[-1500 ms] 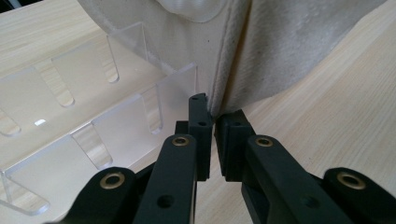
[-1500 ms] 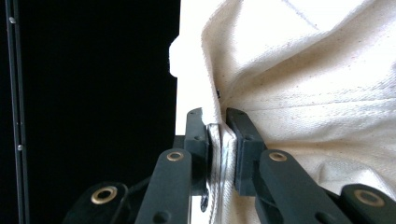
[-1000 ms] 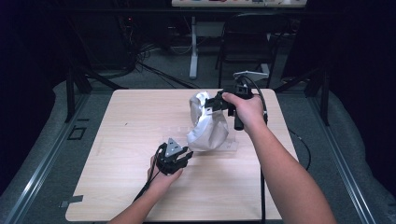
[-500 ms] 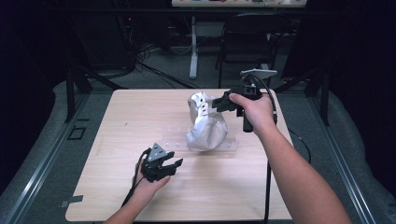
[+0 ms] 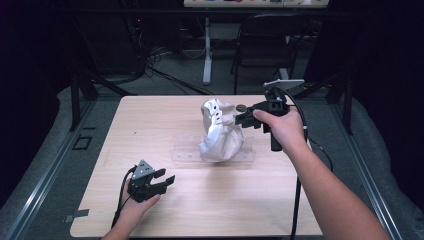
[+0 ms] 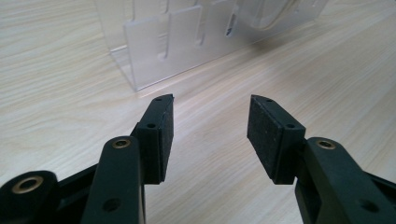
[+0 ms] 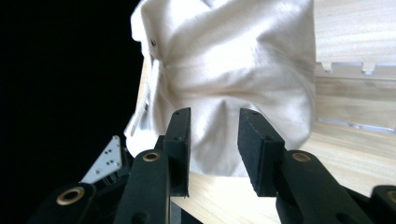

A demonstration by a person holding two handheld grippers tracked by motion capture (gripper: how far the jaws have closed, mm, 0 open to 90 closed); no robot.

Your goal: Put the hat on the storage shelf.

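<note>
A: Where is the white cloth [image 5: 220,132]?

B: It stands bunched on the clear plastic rack [image 5: 187,154], past the middle of the wooden table [image 5: 150,125].

A: State of the right gripper [image 5: 243,119]?

B: Its jaws have just been opening. They stand apart at the cloth's upper right side, pads clear of the fabric.

A: And the left gripper [image 5: 162,182]?

B: Released. It is low over the near left of the table, well apart from the cloth; its jaws have just been opening with nothing between them.

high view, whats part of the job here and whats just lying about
In the job:
white cap
clear rack it stands on
right gripper, open beside the cap
left gripper, open, empty

Lying about:
chair beyond the table
floor cables
</note>
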